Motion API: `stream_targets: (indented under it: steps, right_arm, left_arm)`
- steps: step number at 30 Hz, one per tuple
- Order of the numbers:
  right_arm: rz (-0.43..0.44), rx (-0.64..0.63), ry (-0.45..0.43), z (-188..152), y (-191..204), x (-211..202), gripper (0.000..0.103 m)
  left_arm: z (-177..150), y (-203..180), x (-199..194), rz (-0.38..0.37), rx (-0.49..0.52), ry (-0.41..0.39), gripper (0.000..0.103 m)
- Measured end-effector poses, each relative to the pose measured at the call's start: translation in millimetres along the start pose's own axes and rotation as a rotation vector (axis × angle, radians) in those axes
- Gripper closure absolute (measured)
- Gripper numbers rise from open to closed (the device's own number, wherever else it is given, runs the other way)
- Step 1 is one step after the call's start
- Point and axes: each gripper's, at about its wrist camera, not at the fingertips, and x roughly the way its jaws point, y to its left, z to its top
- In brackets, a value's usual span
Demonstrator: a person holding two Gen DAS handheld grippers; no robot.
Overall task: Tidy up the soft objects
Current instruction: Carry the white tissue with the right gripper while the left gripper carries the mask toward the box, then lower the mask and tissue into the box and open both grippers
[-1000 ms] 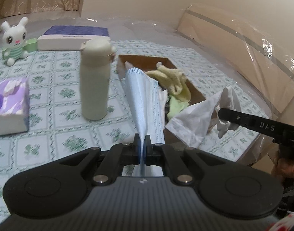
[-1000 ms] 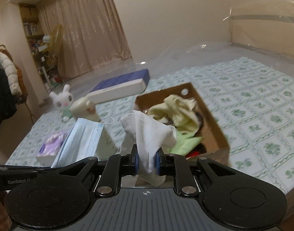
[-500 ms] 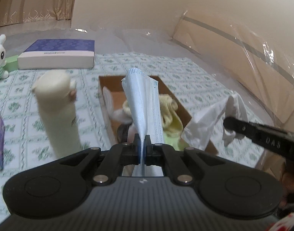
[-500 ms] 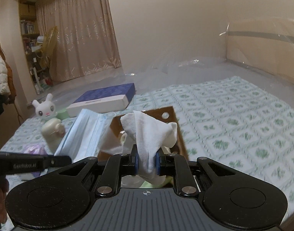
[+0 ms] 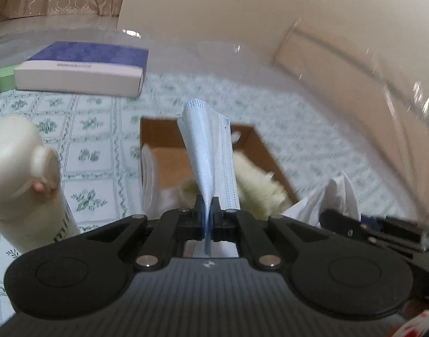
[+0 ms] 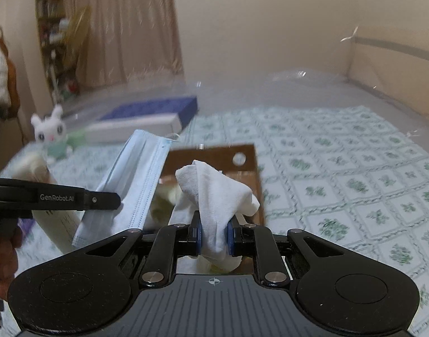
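1. Left gripper [image 5: 207,210] clamped on blue face mask [image 5: 211,154], held up over cardboard box [image 5: 259,143].
2. Right gripper [image 6: 213,234] pinching white cloth [image 6: 214,193], above same box.
3. Yellow cloth [image 5: 256,188] inside box; cream bottle [image 5: 18,179] just left.

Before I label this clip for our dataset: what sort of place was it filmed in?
Most likely a room in a home. A curtain hangs at the back beside cluttered shelves, and a toy rabbit sits on the flower-patterned tablecloth.
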Motion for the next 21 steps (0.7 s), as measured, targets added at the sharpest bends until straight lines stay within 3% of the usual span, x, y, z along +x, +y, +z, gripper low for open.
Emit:
stream_targets:
  steps: [5, 11, 15, 21]
  right_arm:
    - [0.024, -0.048, 0.072, -6, -2, 33, 0.086]
    - [0.032, -0.096, 0.112, 11, -2, 66, 0.086]
    - [0.032, -0.129, 0.156, 20, 0, 89, 0.086]
    - [0.034, -0.139, 0.212, 18, 0, 118, 0.086]
  left_arm:
    - [-11, 4, 26, 0.029, 0.039, 0.065, 0.100]
    - [-18, 6, 46, 0.052, 0.066, 0.085, 0.097]
    - [-15, 7, 45, 0.062, 0.083, 0.067, 0.076]
    - [-17, 6, 28, 0.045, 0.101, 0.031, 0.074]
